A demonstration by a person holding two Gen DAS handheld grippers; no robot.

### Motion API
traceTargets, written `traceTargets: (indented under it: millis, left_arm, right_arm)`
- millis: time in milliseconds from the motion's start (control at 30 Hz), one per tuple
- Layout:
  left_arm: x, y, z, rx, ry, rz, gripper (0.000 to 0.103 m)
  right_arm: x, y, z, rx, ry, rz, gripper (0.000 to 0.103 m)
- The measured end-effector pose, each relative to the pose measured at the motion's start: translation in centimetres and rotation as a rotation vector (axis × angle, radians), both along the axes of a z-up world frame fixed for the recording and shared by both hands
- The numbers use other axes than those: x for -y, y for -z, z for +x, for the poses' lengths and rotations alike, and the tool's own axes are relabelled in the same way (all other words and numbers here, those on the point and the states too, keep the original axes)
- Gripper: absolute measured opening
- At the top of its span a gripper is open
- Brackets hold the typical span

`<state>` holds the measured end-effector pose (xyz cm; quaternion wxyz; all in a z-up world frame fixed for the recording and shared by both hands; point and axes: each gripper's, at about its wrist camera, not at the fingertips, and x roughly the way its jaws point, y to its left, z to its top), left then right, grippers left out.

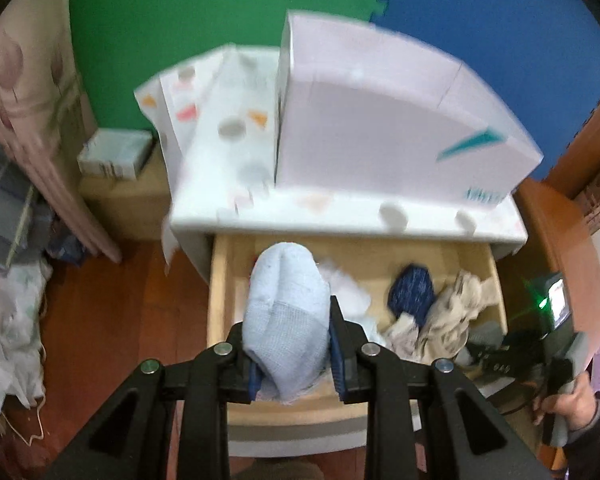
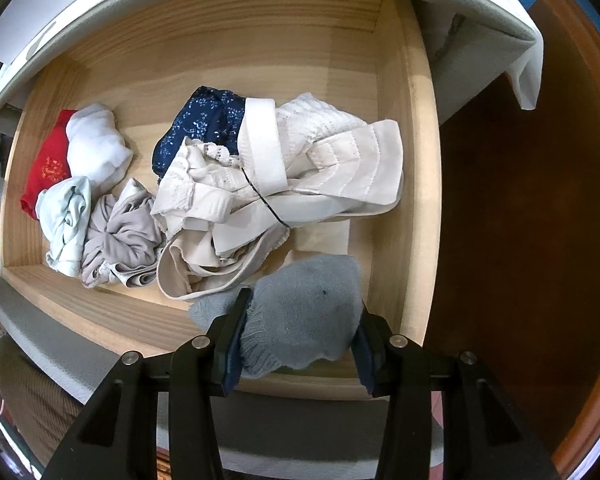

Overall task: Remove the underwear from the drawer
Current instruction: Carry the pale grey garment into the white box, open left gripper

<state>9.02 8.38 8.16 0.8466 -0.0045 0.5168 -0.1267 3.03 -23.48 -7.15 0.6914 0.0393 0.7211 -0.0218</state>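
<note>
Counted: one open pale wooden drawer (image 2: pixel 414 128); two held garments, a light blue knitted one (image 1: pixel 286 320) and a grey-blue knitted one (image 2: pixel 304 308); one white cardboard box (image 1: pixel 380 120).

The left gripper (image 1: pixel 292 354) is a matte black frame of angular, triangulated struts, with round silver screw heads at its pivot joints and dark blue ribbed pads lining the inner faces of its two fingers. The right gripper (image 2: pixel 298 346) has the same black struts, silver screws and blue pads. From the left wrist view its body carries a small lit screen and a green light, and the person's hand (image 1: pixel 568 404) on its grey handle emerges from a dark sleeve.
</note>
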Motion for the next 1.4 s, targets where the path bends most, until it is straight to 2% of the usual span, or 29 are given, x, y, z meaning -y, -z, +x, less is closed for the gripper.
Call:
traceTargets:
  millis: [200, 333, 533, 700, 900, 1167, 1267, 1400]
  left_arm:
    - [-0.1, -7.4, 0.7, 0.165, 0.005, -0.047, 0.026]
    - [0.7, -12.2, 1.8, 0.297, 0.015, -0.044, 0.026]
    - [2.4, -14.8, 5.8, 0.349, 0.026, -0.034, 0.026]
    - [3.9, -14.4, 9.3, 0.341, 0.005, -0.034, 0.026]
    - [6.5, -11.0, 12.5, 0.267, 0.018, 0.001, 0.026]
    - [9.4, -6.1, 14.0, 0.184, 0.068, 0.117, 0.027]
    - [9.6, -5.2, 14.3, 0.161, 0.073, 0.132, 0.03]
    - [9.7, -5.2, 14.3, 0.173, 0.041, 0.193, 0.042]
  right_arm:
    - [0.1, 0.1, 0.1, -0.005, -0.004, -0.003, 0.042]
    - [0.1, 0.2, 0.1, -0.007, 0.001, 0.001, 0.042]
    - [0.4, 0.3, 0.1, -0.004, 0.023, -0.005, 0.042]
    - [0.6, 0.3, 0.2, 0.0, 0.022, -0.01, 0.042]
    - [0.4, 0.3, 0.1, 0.001, 0.024, 0.006, 0.042]
    - [0.3, 0.6, 0.5, -0.007, 0.017, 0.022, 0.042]
    - [0.1, 0.8, 0.6, -0.014, 0.015, 0.029, 0.042]
    - [0.2, 1.0, 0.7, -0.016, 0.019, 0.036, 0.042]
